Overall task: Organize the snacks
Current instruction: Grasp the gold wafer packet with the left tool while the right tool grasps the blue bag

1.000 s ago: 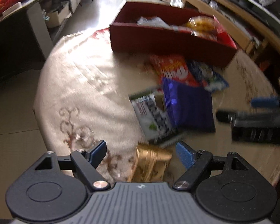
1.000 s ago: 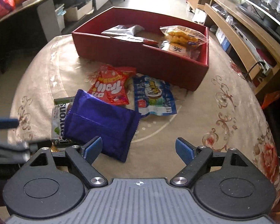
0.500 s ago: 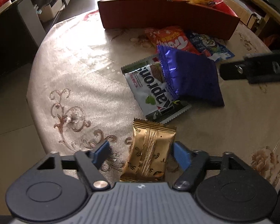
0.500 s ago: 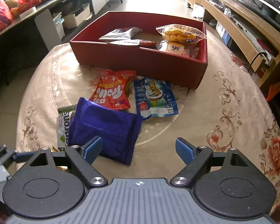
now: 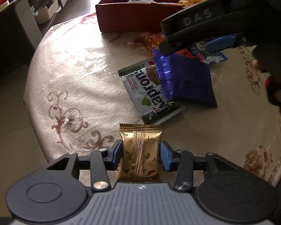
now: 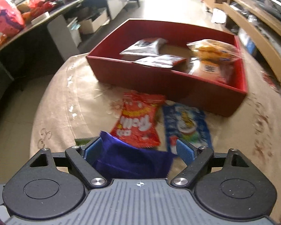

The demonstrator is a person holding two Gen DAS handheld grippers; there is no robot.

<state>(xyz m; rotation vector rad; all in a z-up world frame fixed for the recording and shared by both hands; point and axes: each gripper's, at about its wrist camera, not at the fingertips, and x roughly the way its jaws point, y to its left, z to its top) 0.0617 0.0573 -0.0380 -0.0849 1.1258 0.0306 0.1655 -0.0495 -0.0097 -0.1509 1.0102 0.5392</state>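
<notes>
The left gripper [image 5: 140, 154] is closing its jaws on the gold snack packet [image 5: 139, 153] at the table's [image 5: 75, 71] six o'clock edge, pads touching both sides. The right gripper [image 6: 138, 150] hangs wide open over the purple packet [image 6: 133, 161], red box [image 6: 159, 78] at twelve o'clock.

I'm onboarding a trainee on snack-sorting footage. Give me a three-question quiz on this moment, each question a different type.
1. True or false: the gold packet lies between the pads of the left claw.
2. Multiple choice: which packet lies partly over the white wafer packet? A) red candy bag B) purple packet C) blue cookie packet
3. Fill in: the snacks already sorted lie in a ___ box.

Key
1. True; its jaws are closing on it.
2. B, the purple packet, which sits between the open pads of the right claw.
3. Red; the red box holds silver packets and a bag of yellow snacks.
</notes>
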